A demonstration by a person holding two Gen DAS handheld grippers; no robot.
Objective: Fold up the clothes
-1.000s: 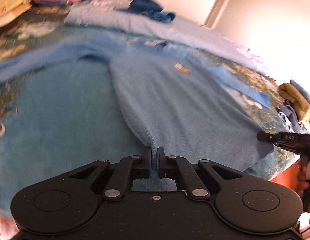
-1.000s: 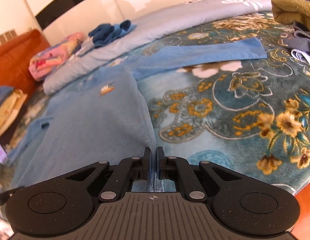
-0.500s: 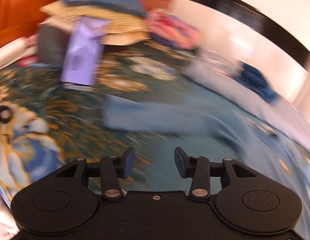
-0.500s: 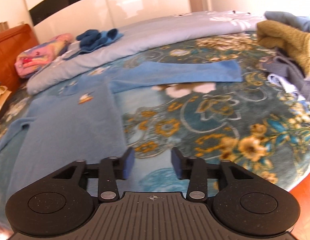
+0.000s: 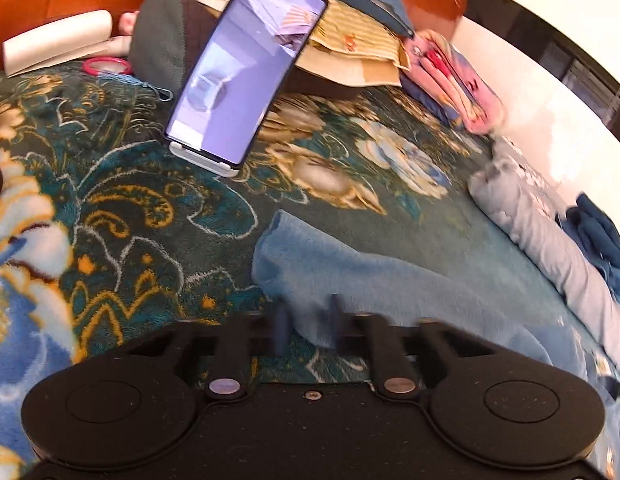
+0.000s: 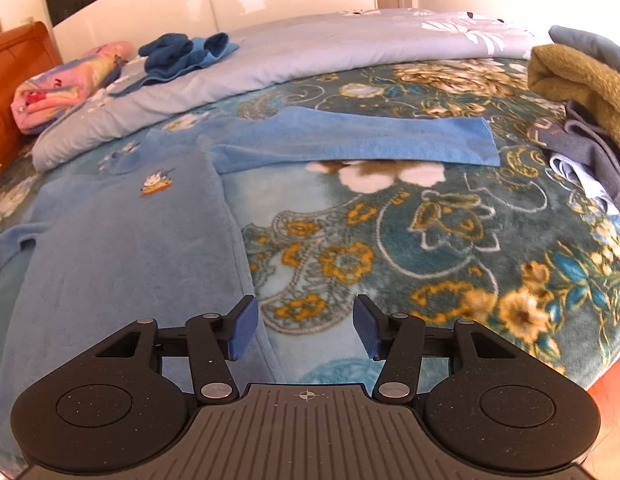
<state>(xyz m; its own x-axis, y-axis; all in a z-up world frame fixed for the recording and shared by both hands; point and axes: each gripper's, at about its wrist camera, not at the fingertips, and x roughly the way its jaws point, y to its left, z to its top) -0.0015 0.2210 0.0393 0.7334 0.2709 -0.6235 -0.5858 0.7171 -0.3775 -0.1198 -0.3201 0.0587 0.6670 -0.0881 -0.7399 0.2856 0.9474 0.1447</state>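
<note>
A light blue fleece sweater [image 6: 121,232] lies flat on the floral blanket [image 6: 430,240], front up, with a small embroidered emblem on the chest. Its right sleeve [image 6: 350,140] stretches out to the right. Its left sleeve [image 5: 350,272] lies in the left wrist view, cuff end at the left. My left gripper [image 5: 305,324] is open, jaws partly closed in and blurred, with the sleeve's edge between the fingers. My right gripper [image 6: 305,326] is wide open and empty, just above the sweater's lower right hem edge.
A phone [image 5: 245,68] leans on a stand in front of a pile of folded bedding [image 5: 350,40]. A pink folded blanket [image 6: 61,88], dark blue clothes [image 6: 185,54] on a grey quilt [image 6: 310,56], and an olive and grey clothes pile [image 6: 582,92] ring the bed.
Both grippers let go of the sweater's hem and opened. The left gripper swung left to the left sleeve's cuff and its jaws are closing in. The right gripper lifted slightly and opened wider.
</note>
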